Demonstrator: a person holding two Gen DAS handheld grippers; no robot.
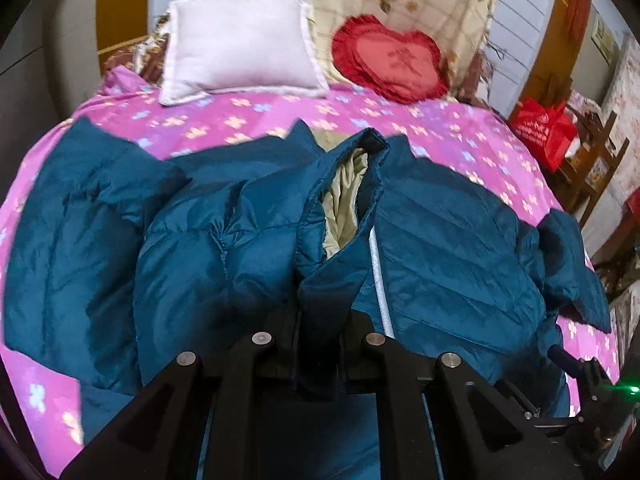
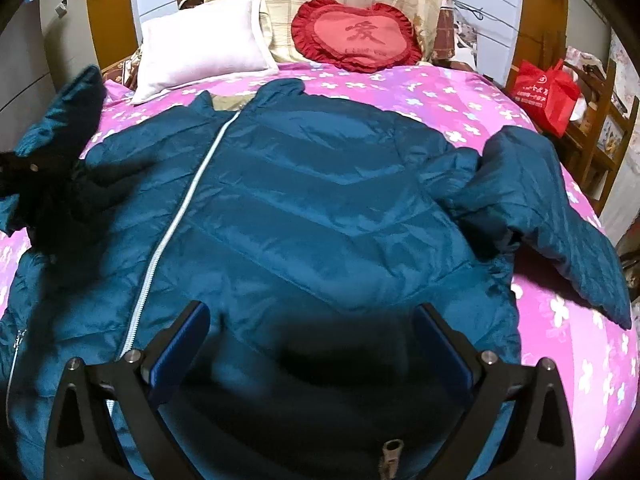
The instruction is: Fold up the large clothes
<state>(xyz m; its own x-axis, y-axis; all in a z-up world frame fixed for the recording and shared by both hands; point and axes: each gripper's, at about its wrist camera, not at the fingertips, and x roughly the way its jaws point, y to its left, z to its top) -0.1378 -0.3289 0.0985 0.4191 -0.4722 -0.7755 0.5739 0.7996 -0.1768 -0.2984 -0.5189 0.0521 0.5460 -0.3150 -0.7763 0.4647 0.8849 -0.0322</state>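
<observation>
A teal quilted puffer jacket (image 2: 320, 200) lies front-up on a pink flowered bed (image 2: 480, 92), collar toward the pillows, with a white zipper (image 2: 176, 232) down its front. My left gripper (image 1: 322, 320) is shut on a fold of the jacket's left front panel (image 1: 320, 300) and lifts it, showing the beige lining (image 1: 344, 200). My right gripper (image 2: 312, 344) is open and empty, hovering over the jacket's lower hem. The right sleeve (image 2: 560, 200) is spread out to the right. The left gripper also shows as a dark blur at the left of the right wrist view (image 2: 44, 184).
A white pillow (image 2: 204, 44) and a red heart cushion (image 2: 356, 36) lean at the headboard. A red bag (image 2: 544, 88) sits on a wooden shelf to the right of the bed. The right gripper's body (image 1: 592, 392) shows at the lower right of the left wrist view.
</observation>
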